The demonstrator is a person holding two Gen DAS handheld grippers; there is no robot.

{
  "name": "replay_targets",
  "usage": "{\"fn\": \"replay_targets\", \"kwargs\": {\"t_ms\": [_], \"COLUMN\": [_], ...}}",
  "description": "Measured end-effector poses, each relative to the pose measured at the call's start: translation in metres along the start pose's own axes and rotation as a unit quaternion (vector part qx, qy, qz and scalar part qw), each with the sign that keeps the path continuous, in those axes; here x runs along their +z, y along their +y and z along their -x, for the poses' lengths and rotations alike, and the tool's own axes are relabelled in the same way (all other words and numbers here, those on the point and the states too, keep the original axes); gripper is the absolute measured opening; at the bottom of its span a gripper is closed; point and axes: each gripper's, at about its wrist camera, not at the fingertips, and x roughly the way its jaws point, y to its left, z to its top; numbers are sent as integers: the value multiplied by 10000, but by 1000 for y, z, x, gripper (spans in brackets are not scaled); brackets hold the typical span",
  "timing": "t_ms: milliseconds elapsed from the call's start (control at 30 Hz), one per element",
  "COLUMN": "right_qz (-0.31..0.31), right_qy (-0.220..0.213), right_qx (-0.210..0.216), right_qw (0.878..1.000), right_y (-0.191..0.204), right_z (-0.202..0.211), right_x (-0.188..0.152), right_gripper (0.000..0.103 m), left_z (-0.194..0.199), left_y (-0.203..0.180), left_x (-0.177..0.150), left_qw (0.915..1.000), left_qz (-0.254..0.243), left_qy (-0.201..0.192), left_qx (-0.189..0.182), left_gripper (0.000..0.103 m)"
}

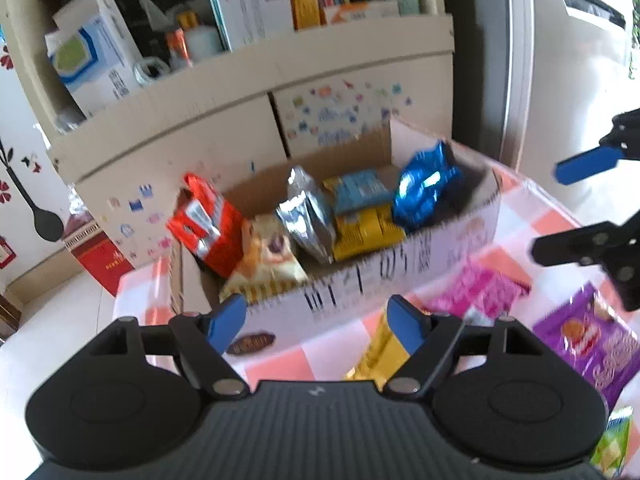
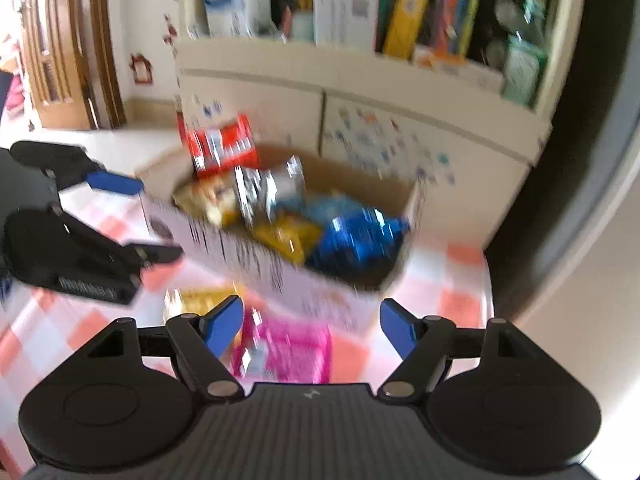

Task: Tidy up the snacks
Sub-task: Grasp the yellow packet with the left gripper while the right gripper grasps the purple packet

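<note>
Both my left gripper (image 1: pixel 318 322) and right gripper (image 2: pixel 312 326) hang spread and empty; next, probably, the blurred pink foil packet (image 2: pixel 294 350) goes into the open cardboard box (image 1: pixel 360 280).

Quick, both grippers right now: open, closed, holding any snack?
Left gripper: open, nothing between its fingers, hovering in front of the cardboard box.
Right gripper: open, empty, above the pink packet.
</note>
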Motion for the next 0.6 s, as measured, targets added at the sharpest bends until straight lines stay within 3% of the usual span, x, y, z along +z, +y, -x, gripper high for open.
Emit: {"fn": "replay_targets", "kwargs": {"t_ms": [233, 600], "right_qz": [-559, -1186], "right_qy": [507, 1175], "right_qx": [-21, -156], "right_qw": [9971, 9858], "right_y": [-14, -2], "right_z": [10, 20], "right_x": [-29, -60], "right_gripper": [81, 86], "left_z": [-10, -23], "left_y": [-13, -34], "left_x": [-19, -36], "left_qw": [9989, 9936], "left_qz": [-418, -1041], "left_qy": [219, 343], "left_qx": [-77, -259], "left_gripper": [78, 78]}}
